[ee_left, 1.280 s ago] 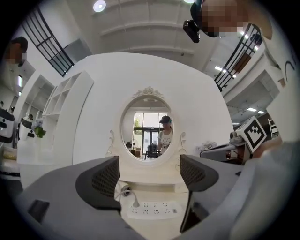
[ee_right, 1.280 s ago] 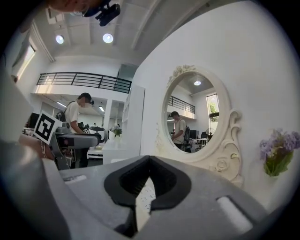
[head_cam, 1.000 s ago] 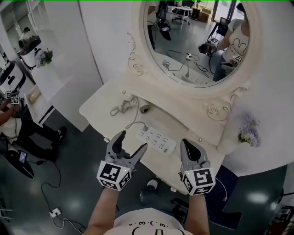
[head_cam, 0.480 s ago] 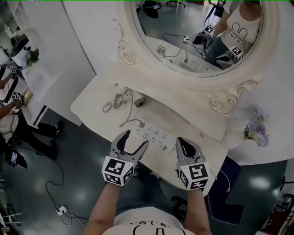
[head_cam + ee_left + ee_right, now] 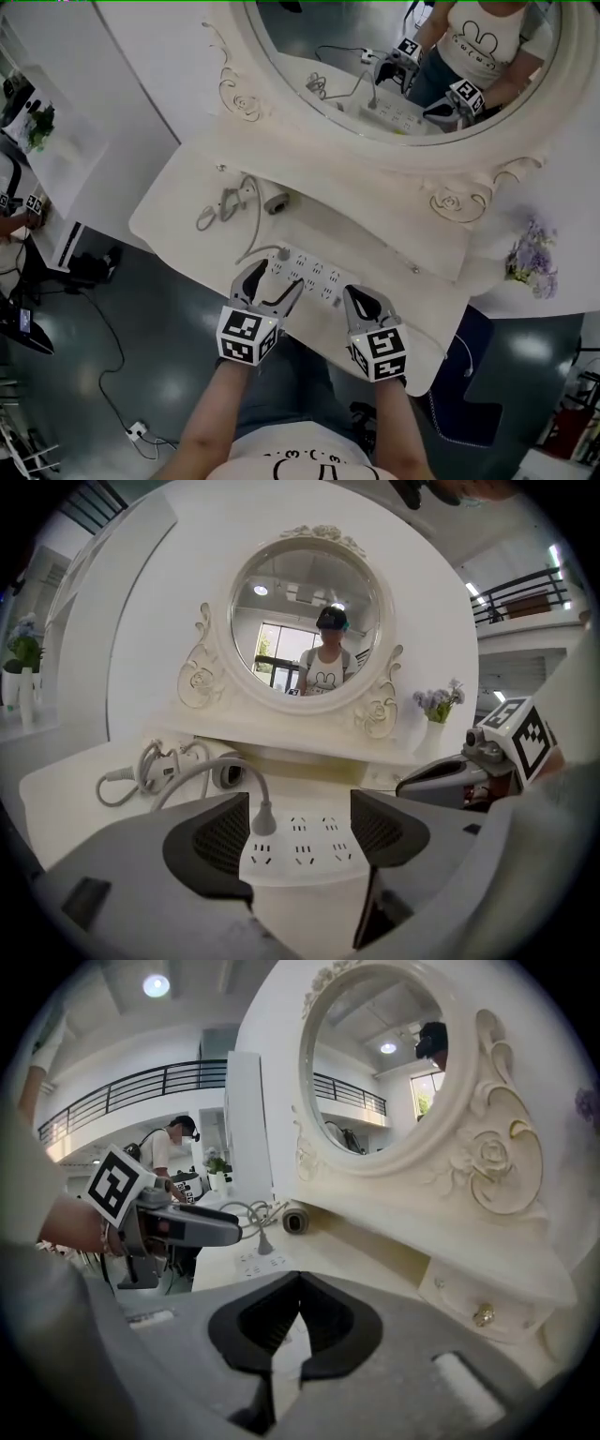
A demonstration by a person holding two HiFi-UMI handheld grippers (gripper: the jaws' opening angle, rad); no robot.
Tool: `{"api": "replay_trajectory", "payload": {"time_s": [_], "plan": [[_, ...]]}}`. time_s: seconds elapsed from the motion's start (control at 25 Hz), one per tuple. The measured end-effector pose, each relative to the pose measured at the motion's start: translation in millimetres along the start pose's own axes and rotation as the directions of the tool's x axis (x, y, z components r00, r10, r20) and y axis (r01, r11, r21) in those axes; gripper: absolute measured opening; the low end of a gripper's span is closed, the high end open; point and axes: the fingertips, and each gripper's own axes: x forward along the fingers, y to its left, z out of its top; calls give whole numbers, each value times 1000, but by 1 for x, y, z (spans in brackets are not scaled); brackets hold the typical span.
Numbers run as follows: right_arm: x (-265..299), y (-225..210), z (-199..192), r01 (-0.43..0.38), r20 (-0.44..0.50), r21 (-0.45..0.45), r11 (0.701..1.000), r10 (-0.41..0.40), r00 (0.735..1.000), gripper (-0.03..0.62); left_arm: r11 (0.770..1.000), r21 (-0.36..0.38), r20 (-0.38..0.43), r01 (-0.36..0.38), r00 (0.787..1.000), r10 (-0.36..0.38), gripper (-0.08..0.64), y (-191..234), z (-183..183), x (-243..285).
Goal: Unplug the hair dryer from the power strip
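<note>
A white power strip (image 5: 314,277) lies along the front of the white dressing table (image 5: 169,211). A grey plug (image 5: 284,254) sits in its left end, and its cable runs back to the hair dryer (image 5: 275,202) under the mirror. My left gripper (image 5: 277,277) is open just in front of the strip's left end. In the left gripper view the plug (image 5: 262,817) and strip (image 5: 300,844) show between the spread jaws, untouched. My right gripper (image 5: 354,292) hovers shut and empty at the strip's right end; its jaws meet in the right gripper view (image 5: 300,1279).
An oval mirror (image 5: 403,56) in an ornate frame rises behind the table. A coiled cord (image 5: 217,208) lies left of the dryer. Purple flowers (image 5: 530,262) stand at the right. A small drawer knob (image 5: 484,1314) is under the shelf. A person stands at the far left (image 5: 14,202).
Both grippers have come down and forward to the power strip at the table's front edge. The left jaws have narrowed slightly but stay open. The right jaws stay shut.
</note>
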Motion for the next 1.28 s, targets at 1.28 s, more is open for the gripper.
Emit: {"api": "replay_trajectory", "payload": {"time_s": [1.28], "plan": [[56, 4, -38, 38, -264, -82, 996, -59, 963, 54, 958, 273, -190, -92, 971, 148, 95, 44, -38, 66]]}}
